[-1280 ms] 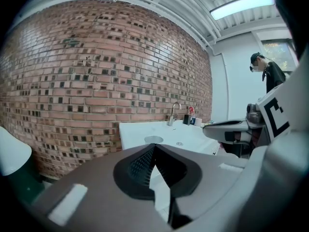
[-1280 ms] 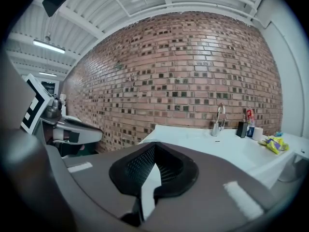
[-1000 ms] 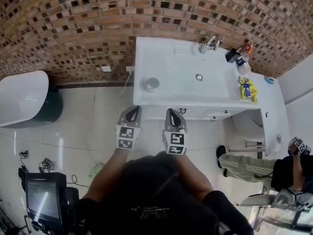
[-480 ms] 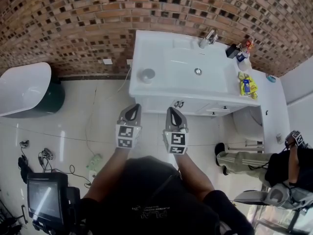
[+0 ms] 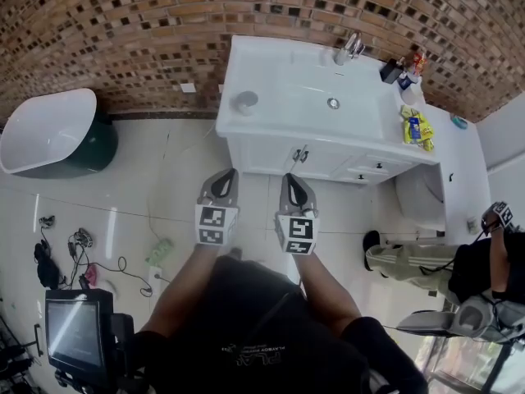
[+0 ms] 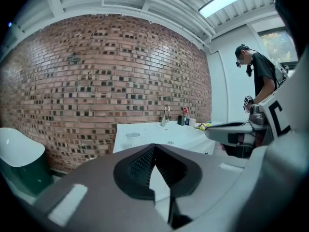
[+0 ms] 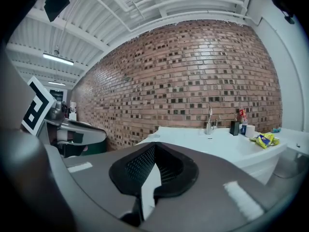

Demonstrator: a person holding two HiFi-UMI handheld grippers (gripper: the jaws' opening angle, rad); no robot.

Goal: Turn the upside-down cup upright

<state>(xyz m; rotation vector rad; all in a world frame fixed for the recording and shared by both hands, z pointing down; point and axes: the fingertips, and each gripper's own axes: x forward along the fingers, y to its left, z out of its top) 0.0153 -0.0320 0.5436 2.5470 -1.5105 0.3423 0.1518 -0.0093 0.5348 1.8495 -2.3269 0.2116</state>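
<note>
A small greyish cup stands near the left edge of the white vanity top; it also shows far off in the left gripper view as the cup. Which way up it stands I cannot tell from here. Both grippers hover side by side over the tiled floor, well short of the vanity front. My left gripper is shut with nothing in it, its jaws meeting at the tips. My right gripper is also shut and holds nothing.
The basin has a faucet and bottles at the back right, and a yellow packet at the right edge. A white tub stands left; cables lie on the floor. Another person sits at right by a toilet.
The view has drawn back from the vanity, and more floor now lies between the grippers and the cabinet front. Both grippers stay shut and side by side.
</note>
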